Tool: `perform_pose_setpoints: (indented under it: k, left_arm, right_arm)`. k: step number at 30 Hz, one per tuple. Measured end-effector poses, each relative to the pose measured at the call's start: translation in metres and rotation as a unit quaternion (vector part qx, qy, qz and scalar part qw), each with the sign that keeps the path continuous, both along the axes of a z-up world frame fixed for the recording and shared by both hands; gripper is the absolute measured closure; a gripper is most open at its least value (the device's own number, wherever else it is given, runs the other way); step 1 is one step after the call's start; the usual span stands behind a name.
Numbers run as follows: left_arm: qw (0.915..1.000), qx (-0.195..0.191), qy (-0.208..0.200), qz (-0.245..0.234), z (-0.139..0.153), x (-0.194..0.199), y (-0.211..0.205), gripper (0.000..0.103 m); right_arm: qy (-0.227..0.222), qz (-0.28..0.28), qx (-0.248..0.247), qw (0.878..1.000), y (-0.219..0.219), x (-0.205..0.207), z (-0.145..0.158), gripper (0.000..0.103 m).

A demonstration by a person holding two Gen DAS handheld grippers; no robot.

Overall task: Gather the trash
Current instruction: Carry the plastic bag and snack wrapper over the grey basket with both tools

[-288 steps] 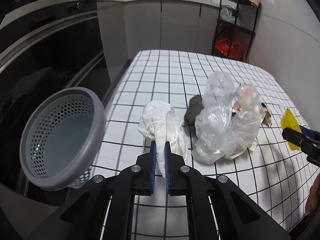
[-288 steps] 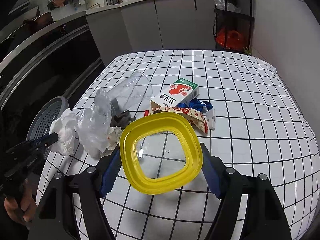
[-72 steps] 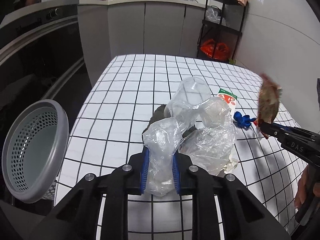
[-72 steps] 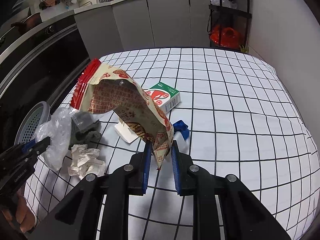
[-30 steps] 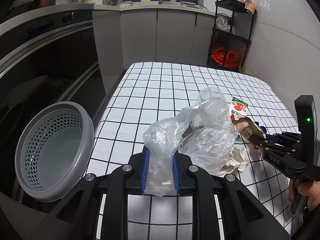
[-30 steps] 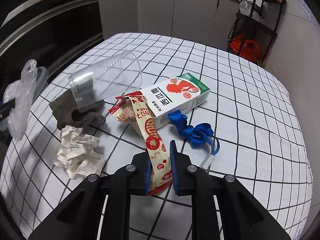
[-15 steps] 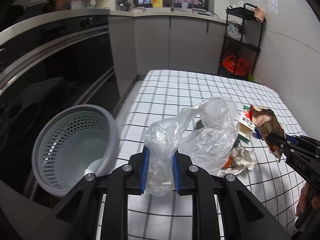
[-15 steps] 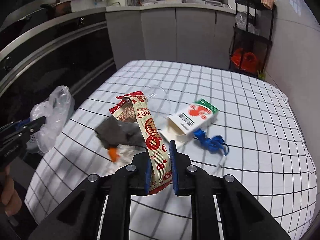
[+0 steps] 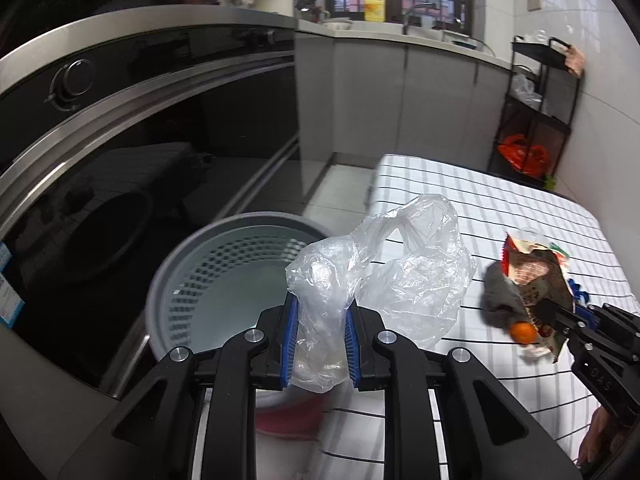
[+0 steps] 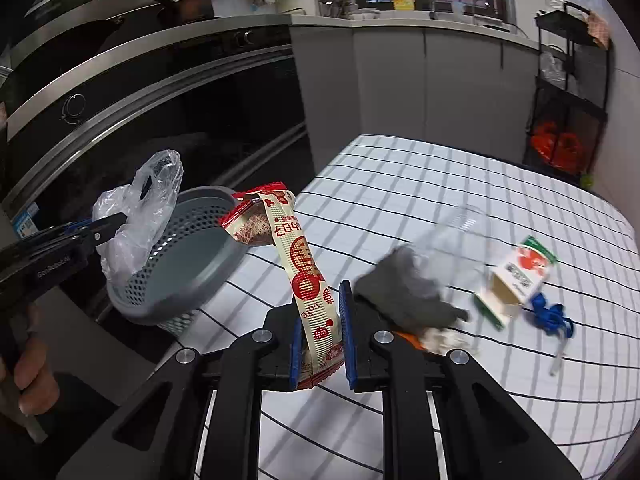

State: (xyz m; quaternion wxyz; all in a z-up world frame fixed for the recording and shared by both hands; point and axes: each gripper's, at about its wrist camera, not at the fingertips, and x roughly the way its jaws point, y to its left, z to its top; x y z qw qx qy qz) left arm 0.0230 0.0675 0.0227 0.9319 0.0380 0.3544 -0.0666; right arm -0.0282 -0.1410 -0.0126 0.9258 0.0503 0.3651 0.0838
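My left gripper (image 9: 320, 340) is shut on a crumpled clear plastic bag (image 9: 384, 280), held up just over the near rim of the grey perforated basket (image 9: 236, 280) at the table's left edge. In the right wrist view the same plastic bag (image 10: 140, 216) hangs from the left gripper (image 10: 108, 226) above the basket (image 10: 188, 264). My right gripper (image 10: 321, 336) is shut on a red and cream snack wrapper (image 10: 296, 264), lifted over the checked table to the right of the basket. The left wrist view shows that wrapper (image 9: 536, 276) in the right gripper (image 9: 556, 316).
On the checked table (image 10: 420, 184) lie a grey rag (image 10: 408, 292), a clear cup (image 10: 460, 236), a red and green carton (image 10: 520, 276), a blue ribbon (image 10: 550, 314), crumpled paper and an orange scrap (image 9: 523, 332). A dark oven front (image 9: 140, 152) rises behind the basket. A hand (image 10: 28, 380) grips the left handle.
Both grippers have swung left toward the basket and risen a little, each still holding its piece. The basket now lies directly under the plastic bag in the left wrist view.
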Motion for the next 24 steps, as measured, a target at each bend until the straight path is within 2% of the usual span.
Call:
perform_pose_setpoints:
  k: [5,9,12,18,24]
  left_arm:
    - [0.9991,0.006,-0.001,0.042,-0.002,0.02,0.038,0.082]
    - [0.9973,-0.01,0.021,0.069,-0.014,0.033,0.062,0.082]
    - [0.9962,-0.012,0.037,0.078,-0.023,0.039,0.072,0.082]
    - [0.9939,-0.014,0.044,0.1,-0.028,0.049,0.09,0.082]
    - [0.9931,-0.002,0.053,0.104,-0.034,0.053,0.09,0.082]
  right_arm:
    - [0.002,0.027,0.01,1.0,0.039,0.026,-0.002,0.087]
    - [0.004,0.045,-0.002,0.999,0.068,0.046,-0.006,0.087]
    - [0.014,0.059,0.006,0.998,0.084,0.062,-0.01,0.087]
    - [0.024,0.083,0.015,0.996,0.112,0.084,-0.015,0.087]
    - [0.037,0.104,-0.003,0.994,0.14,0.101,-0.025,0.086]
